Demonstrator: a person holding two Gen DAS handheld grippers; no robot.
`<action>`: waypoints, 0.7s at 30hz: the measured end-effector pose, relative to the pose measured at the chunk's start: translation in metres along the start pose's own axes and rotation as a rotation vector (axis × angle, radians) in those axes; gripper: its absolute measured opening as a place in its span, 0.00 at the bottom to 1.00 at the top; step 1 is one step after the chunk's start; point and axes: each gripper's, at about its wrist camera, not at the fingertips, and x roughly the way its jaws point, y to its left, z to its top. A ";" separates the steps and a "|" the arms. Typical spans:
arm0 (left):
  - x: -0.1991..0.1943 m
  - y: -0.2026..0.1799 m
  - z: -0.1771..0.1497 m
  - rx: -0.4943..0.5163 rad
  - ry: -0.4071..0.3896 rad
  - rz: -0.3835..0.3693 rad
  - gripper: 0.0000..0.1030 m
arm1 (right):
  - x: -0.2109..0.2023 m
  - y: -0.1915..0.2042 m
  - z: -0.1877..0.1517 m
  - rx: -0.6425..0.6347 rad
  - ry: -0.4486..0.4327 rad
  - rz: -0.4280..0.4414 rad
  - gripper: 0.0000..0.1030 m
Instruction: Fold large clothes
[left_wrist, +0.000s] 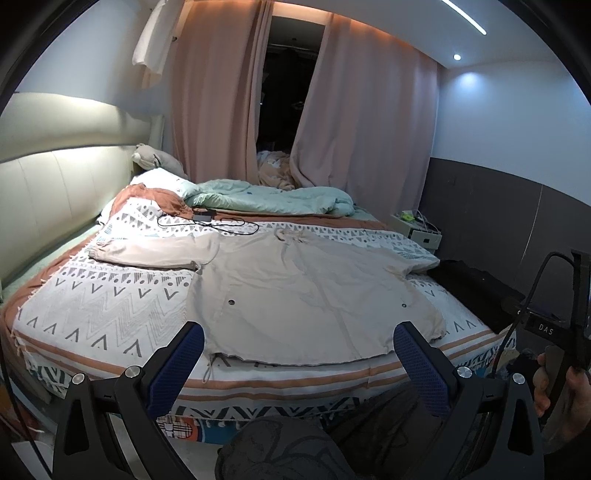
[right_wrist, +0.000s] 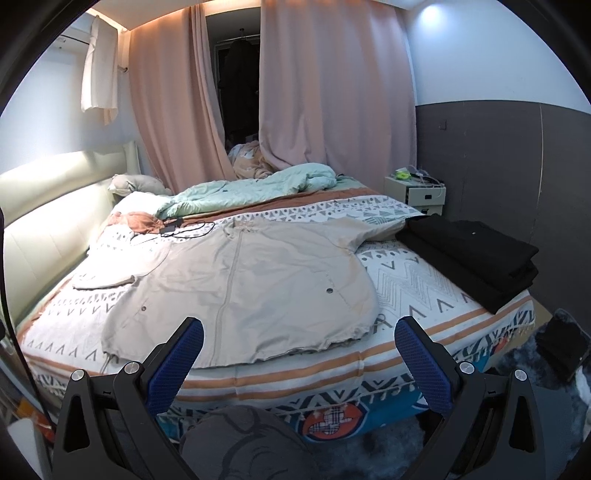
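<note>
A large beige jacket (left_wrist: 295, 295) lies spread flat, front up, on the patterned bedspread (left_wrist: 110, 310), its hem toward me and its collar far. One sleeve (left_wrist: 147, 251) stretches out to the left; the other runs right toward the bed's edge. In the right wrist view the same jacket (right_wrist: 258, 280) shows its centre zip and two snaps. My left gripper (left_wrist: 297, 341) hangs open just before the hem, holding nothing. My right gripper (right_wrist: 298, 338) is open too, over the bed's near edge, empty.
A stack of folded black clothes (right_wrist: 476, 251) sits on the bed's right side. A mint duvet (left_wrist: 273, 195), pillows, and a phone with cable (left_wrist: 207, 219) lie at the far end. A nightstand (right_wrist: 413, 192) stands beyond. A person's hand (left_wrist: 561, 391) holds the other gripper's handle at right.
</note>
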 end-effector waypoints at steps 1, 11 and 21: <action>-0.001 0.000 0.000 0.000 -0.003 0.001 1.00 | 0.000 0.001 0.000 -0.002 0.001 0.000 1.00; -0.003 -0.001 -0.001 0.005 -0.012 0.010 1.00 | 0.000 0.003 0.000 0.002 0.009 0.014 1.00; -0.011 0.004 0.000 0.005 -0.043 0.011 1.00 | 0.003 0.003 0.002 0.014 0.013 0.022 1.00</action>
